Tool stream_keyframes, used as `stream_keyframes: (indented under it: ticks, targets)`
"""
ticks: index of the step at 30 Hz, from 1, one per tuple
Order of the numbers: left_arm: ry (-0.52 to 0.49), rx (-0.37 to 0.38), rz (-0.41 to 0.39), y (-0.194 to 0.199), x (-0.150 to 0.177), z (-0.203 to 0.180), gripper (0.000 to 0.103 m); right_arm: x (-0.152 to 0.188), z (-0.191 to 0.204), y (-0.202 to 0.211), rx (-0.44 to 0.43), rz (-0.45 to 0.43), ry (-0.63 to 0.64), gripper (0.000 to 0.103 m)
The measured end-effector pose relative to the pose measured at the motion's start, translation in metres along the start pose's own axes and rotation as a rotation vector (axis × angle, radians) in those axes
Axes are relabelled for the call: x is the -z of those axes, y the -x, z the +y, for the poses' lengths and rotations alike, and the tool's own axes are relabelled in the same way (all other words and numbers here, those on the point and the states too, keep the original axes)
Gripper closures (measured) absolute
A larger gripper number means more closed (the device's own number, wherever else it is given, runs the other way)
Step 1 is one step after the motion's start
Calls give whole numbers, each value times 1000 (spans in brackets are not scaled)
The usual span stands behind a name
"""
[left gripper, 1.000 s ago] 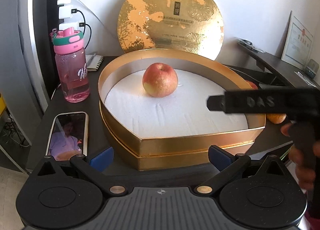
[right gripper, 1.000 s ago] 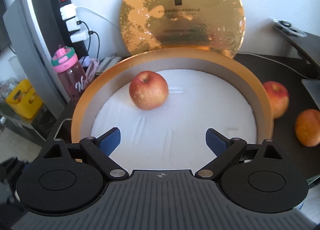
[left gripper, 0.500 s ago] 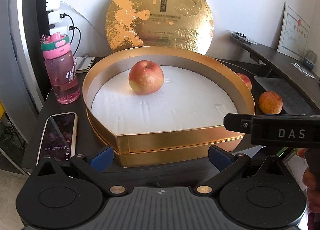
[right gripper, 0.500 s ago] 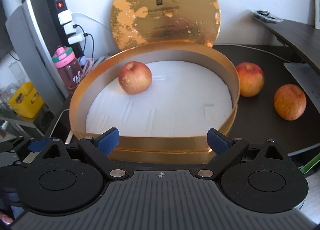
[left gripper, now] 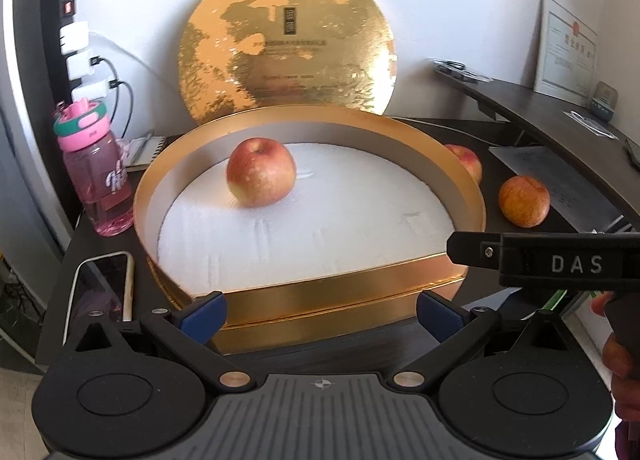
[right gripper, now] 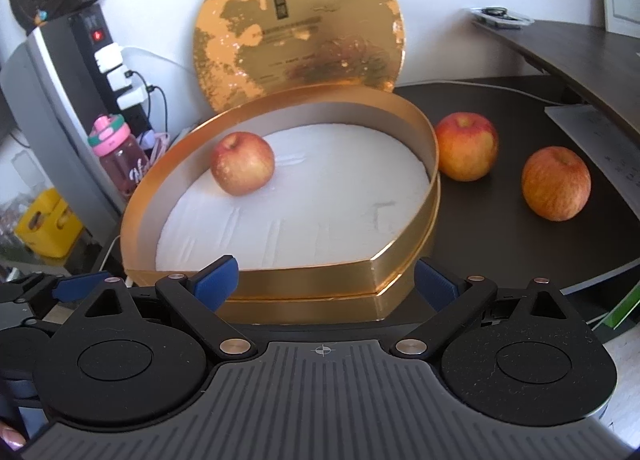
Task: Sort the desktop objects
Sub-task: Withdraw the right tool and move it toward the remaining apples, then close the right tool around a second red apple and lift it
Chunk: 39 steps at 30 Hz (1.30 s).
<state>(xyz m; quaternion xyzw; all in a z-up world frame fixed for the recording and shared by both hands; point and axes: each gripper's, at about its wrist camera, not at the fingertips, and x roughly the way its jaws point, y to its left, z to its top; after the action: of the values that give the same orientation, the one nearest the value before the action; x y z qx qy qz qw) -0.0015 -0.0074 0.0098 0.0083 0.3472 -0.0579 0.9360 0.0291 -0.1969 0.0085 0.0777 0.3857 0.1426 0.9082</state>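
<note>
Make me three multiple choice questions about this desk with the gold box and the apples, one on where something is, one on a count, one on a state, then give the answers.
1. Where does the pink bottle stand?
A. Left of the gold box
B. Inside the box
C. Right of the box

2. How many apples lie on the desk outside the box?
A. None
B. Two
C. Four

3. How is the box's gold lid?
A. Closed on the box
B. Flat on the desk
C. Off, upright behind the box

Answers: 1 A, it stands beside the box's left wall. 2 B, the near apple and the far apple sit right of the box. 3 C, it stands against the wall.
</note>
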Motion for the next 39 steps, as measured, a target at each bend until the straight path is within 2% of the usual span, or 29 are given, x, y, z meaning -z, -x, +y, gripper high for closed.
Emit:
stream_keyframes:
  ticks: [10,16,23,31,39]
  targets:
    - [-33,39,-6,-12,-10,-12,1,0,-36,5,61,-49,-101,5]
    - [-26,48,-8,-21,-19,-13,1,0,-81,10,173,-130,-221,5]
    - [-20,32,22,-36,-22,-12,1,-2,-134,-19,283,-126,-286,5]
    - [-9,10,39,-47,-26,-8,1,-19,-171,-53,352,-158,-261,2]
    - [-14,-3,55,-55,-27,-10,1,-33,-187,-93,385,-131,-202,2]
